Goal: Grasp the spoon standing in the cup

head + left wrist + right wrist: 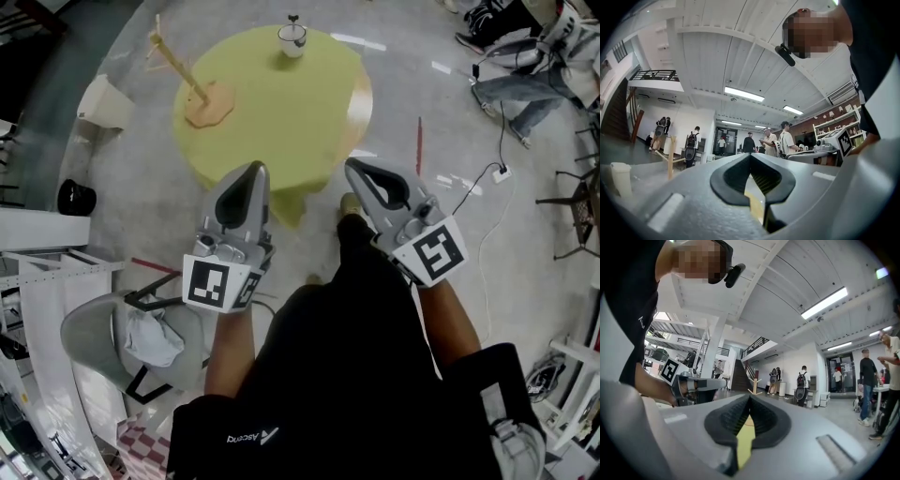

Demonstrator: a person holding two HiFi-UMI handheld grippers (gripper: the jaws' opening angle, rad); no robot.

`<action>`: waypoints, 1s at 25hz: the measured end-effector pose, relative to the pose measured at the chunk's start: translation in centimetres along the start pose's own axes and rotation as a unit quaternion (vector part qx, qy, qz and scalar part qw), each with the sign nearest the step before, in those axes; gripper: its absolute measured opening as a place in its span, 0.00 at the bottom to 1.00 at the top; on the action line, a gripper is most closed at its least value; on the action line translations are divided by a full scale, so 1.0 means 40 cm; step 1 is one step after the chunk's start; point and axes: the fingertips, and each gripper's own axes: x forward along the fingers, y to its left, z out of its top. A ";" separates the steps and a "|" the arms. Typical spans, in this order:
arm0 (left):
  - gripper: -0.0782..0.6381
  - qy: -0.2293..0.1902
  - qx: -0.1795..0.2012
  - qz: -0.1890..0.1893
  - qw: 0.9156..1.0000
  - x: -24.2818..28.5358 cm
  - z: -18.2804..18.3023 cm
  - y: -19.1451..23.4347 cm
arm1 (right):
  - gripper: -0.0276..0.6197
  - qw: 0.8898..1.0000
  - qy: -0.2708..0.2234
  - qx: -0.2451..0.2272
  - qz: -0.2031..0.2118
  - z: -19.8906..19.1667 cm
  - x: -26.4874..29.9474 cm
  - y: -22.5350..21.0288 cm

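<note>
A black short-sleeved top [356, 356] with a white logo [251, 437] was worn. The left gripper [253, 173] and right gripper [356, 172] were formed in grey, lined with dark ribbed pads [761, 420], and each capped by 1 white cube [217, 283] of black square markers

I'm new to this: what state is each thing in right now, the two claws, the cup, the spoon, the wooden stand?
left gripper: shut, empty, well short of the cup.
right gripper: shut, empty, well short of the cup.
cup: upright, at the far edge of the table.
spoon: standing in the cup, untouched.
wooden stand: upright on the table.
</note>
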 end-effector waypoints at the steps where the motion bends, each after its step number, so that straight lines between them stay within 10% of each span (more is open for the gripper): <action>1: 0.12 0.002 0.002 0.001 1.000 0.020 -0.007 0.010 | 0.05 1.000 -0.001 0.000 0.001 -0.006 0.011 -0.020; 25: 0.12 0.097 0.025 0.072 0.992 0.728 -0.191 0.350 | 0.05 0.992 0.012 0.018 0.125 -0.095 0.363 -0.644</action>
